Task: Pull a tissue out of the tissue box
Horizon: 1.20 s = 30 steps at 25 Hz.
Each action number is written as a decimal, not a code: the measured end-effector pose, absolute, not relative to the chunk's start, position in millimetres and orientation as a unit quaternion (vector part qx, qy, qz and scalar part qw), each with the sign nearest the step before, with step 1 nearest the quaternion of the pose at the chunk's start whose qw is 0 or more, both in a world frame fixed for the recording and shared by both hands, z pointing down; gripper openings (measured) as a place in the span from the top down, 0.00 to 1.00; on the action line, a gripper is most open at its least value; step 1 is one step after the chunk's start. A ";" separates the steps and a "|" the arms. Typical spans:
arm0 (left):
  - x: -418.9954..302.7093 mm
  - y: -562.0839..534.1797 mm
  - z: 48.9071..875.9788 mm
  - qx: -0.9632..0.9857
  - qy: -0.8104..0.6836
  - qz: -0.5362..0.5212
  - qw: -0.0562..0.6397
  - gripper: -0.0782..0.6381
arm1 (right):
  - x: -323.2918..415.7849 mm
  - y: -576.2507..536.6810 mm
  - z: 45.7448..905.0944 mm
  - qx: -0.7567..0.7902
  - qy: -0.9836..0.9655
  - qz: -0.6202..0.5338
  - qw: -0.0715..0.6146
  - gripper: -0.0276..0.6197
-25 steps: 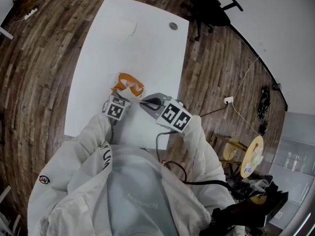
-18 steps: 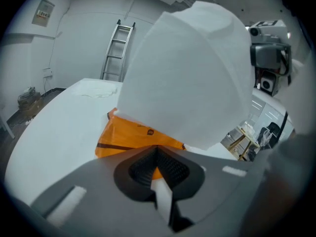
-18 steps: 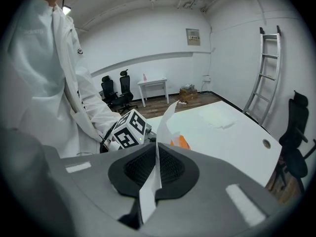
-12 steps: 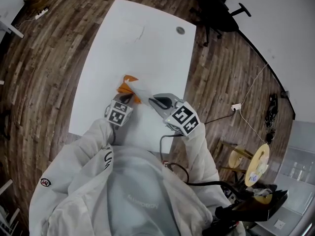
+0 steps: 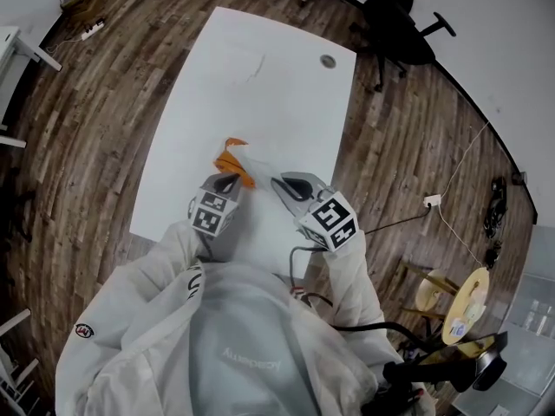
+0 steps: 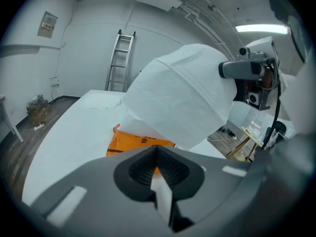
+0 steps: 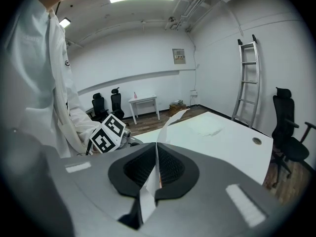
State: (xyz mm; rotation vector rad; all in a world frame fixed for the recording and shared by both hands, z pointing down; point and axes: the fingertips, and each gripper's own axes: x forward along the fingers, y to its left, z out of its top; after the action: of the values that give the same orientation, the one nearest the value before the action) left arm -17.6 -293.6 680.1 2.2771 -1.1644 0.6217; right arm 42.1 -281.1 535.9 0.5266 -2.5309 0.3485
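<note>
I'm clamping the tissue (image 6: pixel 182 102) shut in both left gripper (image 6: pixel 158 166) and right gripper (image 7: pixel 156 166); the box (image 6: pixel 131 143) is lying just ahead of and below the left, nearer one.

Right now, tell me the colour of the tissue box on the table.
Orange tissue box, clearest in the left gripper view.

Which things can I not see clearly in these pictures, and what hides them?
- Left gripper view: the tissue covers most of the orange tissue box; its opening is hidden.
- Right gripper view: the body of the right gripper hides nearly all of the box.
- Head view: the tissue hardly shows against the white table; the box's print is too small to read.
</note>
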 end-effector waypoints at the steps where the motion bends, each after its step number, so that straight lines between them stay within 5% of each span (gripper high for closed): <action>1: -20.2 -291.5 677.7 0.837 -0.430 0.229 0.250 0.89 | 42.6 -280.7 532.8 0.198 -0.938 0.129 0.254 0.95; 30: -72.1 -264.6 582.8 0.807 -0.530 0.205 0.160 0.89 | 75.7 -276.4 529.8 0.319 -0.926 0.178 0.095 0.96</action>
State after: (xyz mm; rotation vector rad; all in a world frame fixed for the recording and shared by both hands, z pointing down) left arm -72.1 -264.6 582.8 2.3057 -1.5146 0.5860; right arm 75.7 -276.4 529.8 0.9450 -2.7464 0.5288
